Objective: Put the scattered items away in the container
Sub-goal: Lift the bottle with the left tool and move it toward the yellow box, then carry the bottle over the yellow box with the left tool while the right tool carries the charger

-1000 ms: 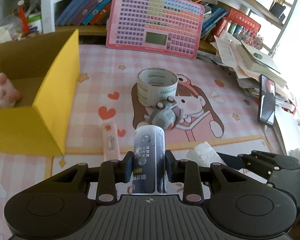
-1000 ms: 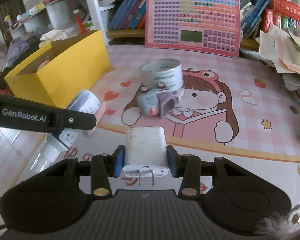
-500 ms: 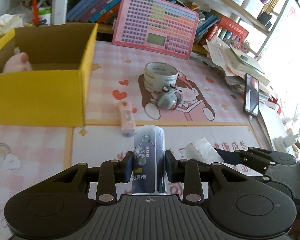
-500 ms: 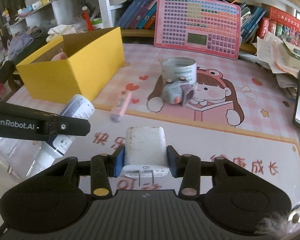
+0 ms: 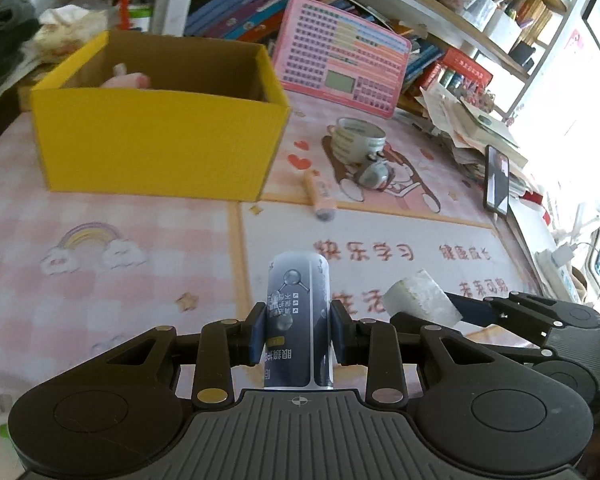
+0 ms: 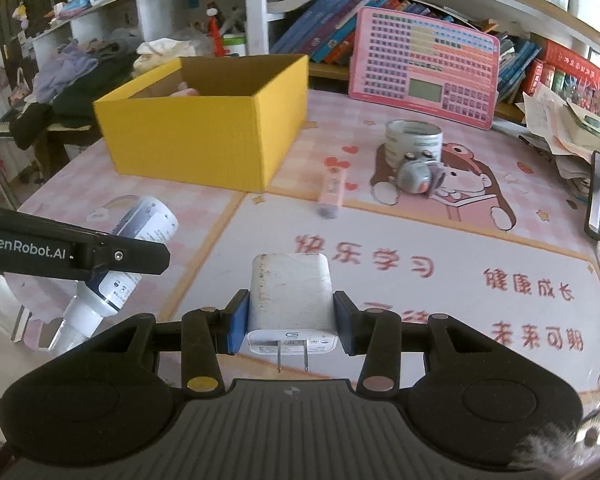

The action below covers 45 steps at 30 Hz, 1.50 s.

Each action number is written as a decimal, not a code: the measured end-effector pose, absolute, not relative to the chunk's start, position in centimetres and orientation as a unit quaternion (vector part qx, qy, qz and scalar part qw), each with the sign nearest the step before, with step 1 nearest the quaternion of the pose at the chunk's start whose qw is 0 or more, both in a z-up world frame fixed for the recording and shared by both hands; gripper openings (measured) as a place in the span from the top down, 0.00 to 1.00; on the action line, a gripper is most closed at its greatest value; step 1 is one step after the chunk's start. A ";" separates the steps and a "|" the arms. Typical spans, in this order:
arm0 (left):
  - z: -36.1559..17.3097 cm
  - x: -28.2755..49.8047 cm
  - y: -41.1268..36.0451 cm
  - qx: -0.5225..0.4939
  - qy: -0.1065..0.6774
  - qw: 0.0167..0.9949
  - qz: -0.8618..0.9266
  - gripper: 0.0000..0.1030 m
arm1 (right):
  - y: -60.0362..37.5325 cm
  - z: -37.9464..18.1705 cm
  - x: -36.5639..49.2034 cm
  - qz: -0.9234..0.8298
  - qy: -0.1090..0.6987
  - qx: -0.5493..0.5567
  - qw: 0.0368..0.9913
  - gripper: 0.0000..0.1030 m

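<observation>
My left gripper (image 5: 298,334) is shut on a dark blue and white bottle (image 5: 299,308), held above the mat. My right gripper (image 6: 291,326) is shut on a white plug charger (image 6: 290,296), prongs pointing back at the camera. The open yellow cardboard box (image 5: 156,136) stands at the far left, with a pink plush toy (image 5: 126,80) inside; it also shows in the right wrist view (image 6: 204,136). On the mat lie a pink tube (image 6: 332,192), a tape roll (image 6: 414,140) and a small grey toy (image 6: 416,174). The bottle (image 6: 134,240) also shows in the right wrist view.
A pink keyboard toy (image 6: 424,68) leans against the bookshelf at the back. Stacked papers (image 5: 472,120) and a phone (image 5: 497,178) lie at the right edge. Clothes (image 6: 80,76) are piled beyond the table's left side.
Both grippers have pulled back and swung left with their objects still held. The yellow box now sits more centrally ahead and the table items look farther away.
</observation>
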<state>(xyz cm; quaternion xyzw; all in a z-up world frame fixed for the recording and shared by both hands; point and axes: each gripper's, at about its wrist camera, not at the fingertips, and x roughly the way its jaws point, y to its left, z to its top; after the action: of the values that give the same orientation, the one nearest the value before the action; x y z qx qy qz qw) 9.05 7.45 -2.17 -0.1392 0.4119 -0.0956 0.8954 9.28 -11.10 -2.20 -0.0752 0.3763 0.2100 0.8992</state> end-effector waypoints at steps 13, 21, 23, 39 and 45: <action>-2.4 4.5 13.3 -0.163 0.399 0.899 -0.075 0.70 | -5.1 -2.0 5.0 0.231 0.369 -0.099 0.895 0.60; -2.1 3.3 15.7 -0.172 0.388 0.903 -0.064 0.70 | -2.4 -1.8 4.3 0.246 0.363 -0.116 0.891 0.60; -1.9 3.0 16.3 -0.174 0.385 0.905 -0.058 0.70 | -1.7 -1.8 4.1 0.252 0.363 -0.120 0.889 0.60; -2.0 2.1 20.6 -0.202 0.375 0.905 -0.005 0.70 | 2.2 -1.5 5.2 0.296 0.361 -0.149 0.871 0.60; -2.1 3.3 20.7 -0.205 0.375 0.904 0.005 0.70 | 2.3 -1.7 6.8 0.302 0.359 -0.148 0.870 0.60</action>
<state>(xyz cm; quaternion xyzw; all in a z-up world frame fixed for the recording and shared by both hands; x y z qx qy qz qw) 3.31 20.67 -2.15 -0.2053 0.3749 0.0050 0.9040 6.76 2.32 -1.66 -0.1482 0.3594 0.3022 0.8704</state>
